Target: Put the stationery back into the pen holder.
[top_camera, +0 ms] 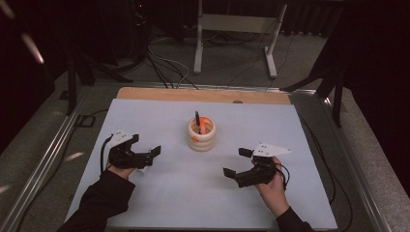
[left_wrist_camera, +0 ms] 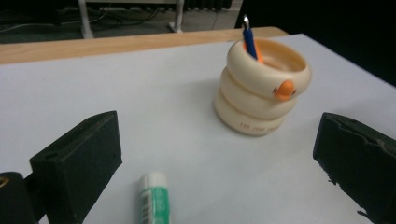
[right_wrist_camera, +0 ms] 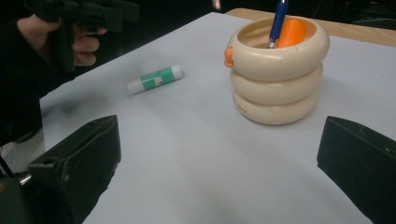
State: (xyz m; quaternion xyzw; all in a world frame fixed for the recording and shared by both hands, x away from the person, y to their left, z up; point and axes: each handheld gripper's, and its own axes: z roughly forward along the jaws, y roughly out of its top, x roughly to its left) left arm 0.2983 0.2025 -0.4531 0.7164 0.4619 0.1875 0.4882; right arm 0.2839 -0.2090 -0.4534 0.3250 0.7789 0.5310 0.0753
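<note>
Your left claw [top_camera: 155, 151] hovers over the left half of the worktop [top_camera: 159, 193], and its jaws stand wide apart with nothing between them. In the left gripper view the glue stick [left_wrist_camera: 153, 198] lies flat on the white sheet just below this claw, between the two black jaws and closer to the left one. It is a small white tube with a green label. The tube is free; no jaw touches it.

Your right claw [top_camera: 237, 162] is over the right half of the worktop, nearer to the near edge than to the far edge. Its jaws are also spread open and they hold nothing. In the right gripper view you see the glue stick [right_wrist_camera: 154, 79] farther off, lying on its side with its length across the sheet, and your left hand [right_wrist_camera: 70, 39] with its gripper is above and behind it.

The pen holder [top_camera: 201, 134] stands upright near the middle of the worktop, a little toward the far edge, between the two claws and well apart from both. It is cream-coloured, shaped like three stacked rings, with a small orange knob on the top ring. Inside it a blue pen [top_camera: 197, 120] leans against the rim, and an orange thing [right_wrist_camera: 290, 31] stands beside the pen; what it is, I cannot tell. The glue stick lies to the left of the holder, near it but not touching.
</note>
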